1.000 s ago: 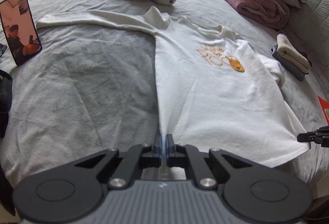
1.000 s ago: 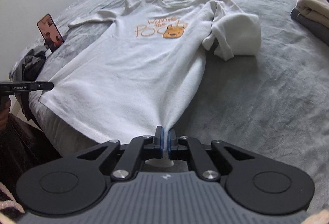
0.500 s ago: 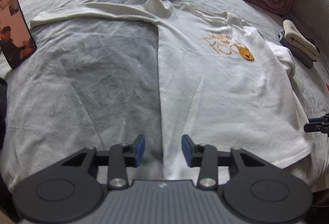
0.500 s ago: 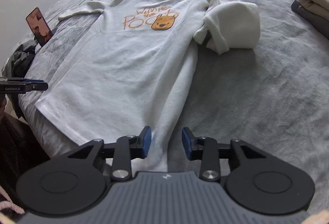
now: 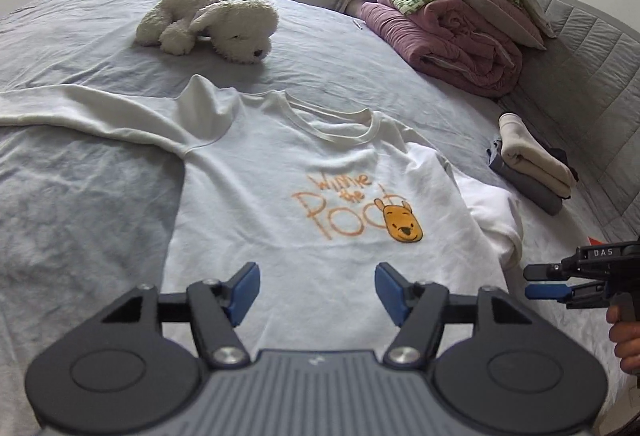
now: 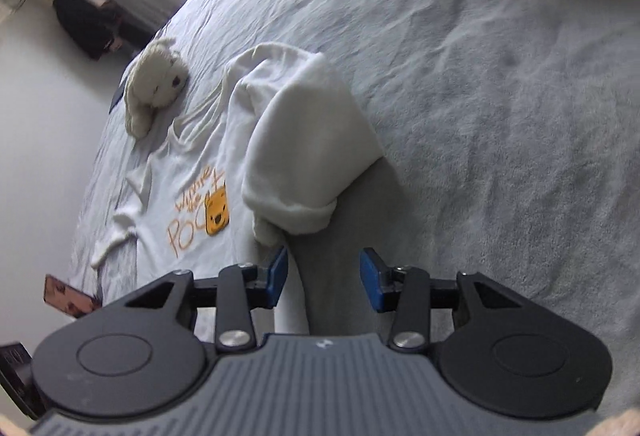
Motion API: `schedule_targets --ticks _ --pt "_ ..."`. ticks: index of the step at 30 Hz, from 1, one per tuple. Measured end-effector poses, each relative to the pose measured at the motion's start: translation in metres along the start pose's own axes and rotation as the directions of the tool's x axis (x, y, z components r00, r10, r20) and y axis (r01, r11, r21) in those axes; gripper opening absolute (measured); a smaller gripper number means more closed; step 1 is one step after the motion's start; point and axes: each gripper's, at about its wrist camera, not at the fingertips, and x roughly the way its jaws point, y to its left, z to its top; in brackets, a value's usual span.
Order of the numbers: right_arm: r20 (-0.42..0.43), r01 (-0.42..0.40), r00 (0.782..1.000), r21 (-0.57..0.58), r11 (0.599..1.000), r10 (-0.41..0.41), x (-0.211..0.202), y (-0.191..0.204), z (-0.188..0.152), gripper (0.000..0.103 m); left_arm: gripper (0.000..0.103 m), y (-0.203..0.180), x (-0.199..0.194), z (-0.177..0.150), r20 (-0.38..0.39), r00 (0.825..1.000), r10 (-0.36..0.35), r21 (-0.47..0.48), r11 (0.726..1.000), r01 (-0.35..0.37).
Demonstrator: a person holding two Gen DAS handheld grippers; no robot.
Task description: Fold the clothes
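A white long-sleeved shirt (image 5: pixel 280 220) w/ an orange bear print lies flat, front up, across the grey bed (image 5: pixel 80 203), collar toward the window. The left gripper (image 5: pixel 318 290) hangs over its lower front, jaws apart w/ nothing between them; they have just been opening. The right gripper (image 6: pixel 323 278), rolled sideways, sits at the shirt's right edge just short of the bunched sleeve (image 6: pixel 308 139), jaws also apart, empty, and recently opened. Risks, as judged: the crumpled right sleeve may get folded in as a lump, leaving a bulge; a pinch there could catch the bed cover along w/ the cloth; the left sleeve (image 5: pixel 72 107), stretched far out, may drag the body askew if pulled from one end; the print side could end up creased. Count: one shirt, two sleeves, two grippers, one plush dog (image 5: pixel 212 23) beyond the collar, one stack of rolled blankets (image 5: pixel 460 19) at the headboard side, one small pile of folded clothes (image 5: pixel 532 163), one phone (image 6: pixel 70 298) propped near the bed edge.
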Motion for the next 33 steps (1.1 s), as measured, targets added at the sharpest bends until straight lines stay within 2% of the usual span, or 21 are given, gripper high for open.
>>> schedule_targets --ticks 3,8,15,17,20,24,28,31,33 --pt "0.029 -0.028 0.999 0.080 0.996 0.026 0.005 -0.001 0.007 0.048 0.066 -0.004 0.018 -0.002 0.009 1.000 0.001 0.014 1.000 -0.001" --pt "0.075 -0.046 0.996 0.117 0.992 0.037 0.012 0.006 0.012 0.057 0.079 -0.001 0.033 -0.006 0.067 0.998 0.013 0.008 1.000 -0.013" --pt "0.142 -0.068 0.989 0.153 0.986 0.046 0.033 0.012 0.014 0.058 0.080 0.003 0.048 -0.015 0.072 0.996 0.049 0.033 0.998 -0.051" --pt "0.178 -0.071 0.983 0.141 0.988 0.045 0.038 0.018 0.014 0.055 0.082 0.000 0.049 -0.015 0.074 0.996 0.056 0.051 0.997 -0.060" --pt "0.247 -0.047 0.968 0.063 0.997 0.031 0.039 0.034 0.013 0.029 0.083 -0.001 0.050 -0.012 0.062 0.996 0.061 0.036 0.997 -0.064" --pt "0.329 0.082 0.944 -0.125 0.989 -0.037 0.031 0.069 0.014 0.023 0.083 0.005 0.049 -0.001 0.026 0.998 0.052 -0.037 0.998 -0.051" --pt "0.346 0.122 0.937 -0.224 0.967 -0.038 0.025 0.097 0.019 0.022 0.082 0.008 0.044 0.006 0.017 0.999 0.047 -0.078 0.996 -0.045" --pt "0.353 0.163 0.935 -0.323 0.932 -0.041 0.034 0.130 0.025 0.021 0.082 0.010 0.042 0.009 0.016 0.998 0.059 -0.087 0.995 -0.058" --pt "0.333 0.168 0.942 -0.385 0.907 -0.033 0.043 0.151 0.028 0.012 0.082 0.011 0.039 0.012 0.019 0.998 0.067 -0.097 0.993 -0.065"
